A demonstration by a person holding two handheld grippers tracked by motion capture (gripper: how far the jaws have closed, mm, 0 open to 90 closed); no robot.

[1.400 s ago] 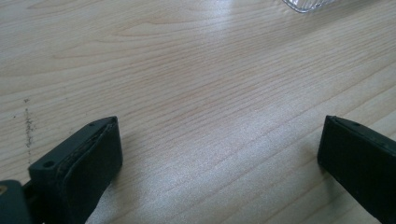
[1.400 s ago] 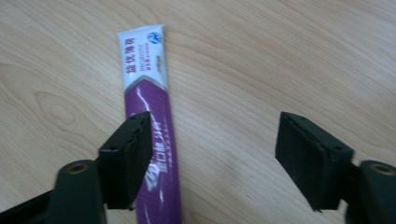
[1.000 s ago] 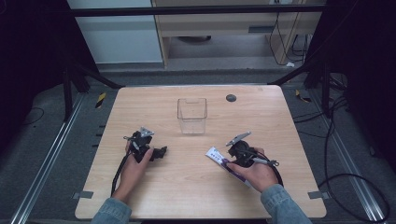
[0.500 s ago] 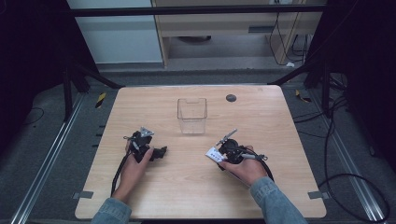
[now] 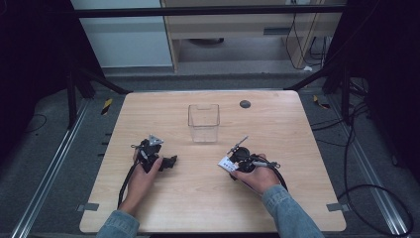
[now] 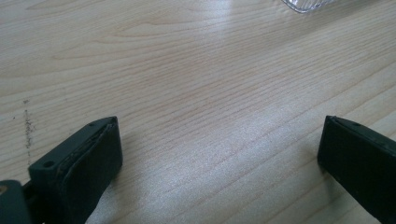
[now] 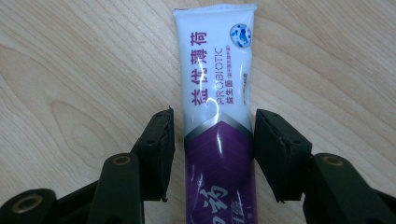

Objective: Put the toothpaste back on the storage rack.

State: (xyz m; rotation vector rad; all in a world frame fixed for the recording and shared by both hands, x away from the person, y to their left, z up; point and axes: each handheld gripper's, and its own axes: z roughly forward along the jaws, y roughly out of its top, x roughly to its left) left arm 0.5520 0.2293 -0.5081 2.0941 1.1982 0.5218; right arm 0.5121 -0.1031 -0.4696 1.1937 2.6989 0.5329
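Toothpaste tube [image 7: 218,116] lies flat on table [image 5: 198,198], long axis running straight ahead between right gripper [image 7: 214,140] jaws, which have just been closing and flank without clamping it; left gripper [image 6: 219,158] gapes, well apart.

tube [image 7: 218,116] between claw [image 7: 214,154] jaws, on table [image 5: 198,198]

White/purple tube [image 7: 218,116], black grippers

clear container [image 5: 203,122] | upright, mid-table | dark round disc [image 5: 244,104] | far edge
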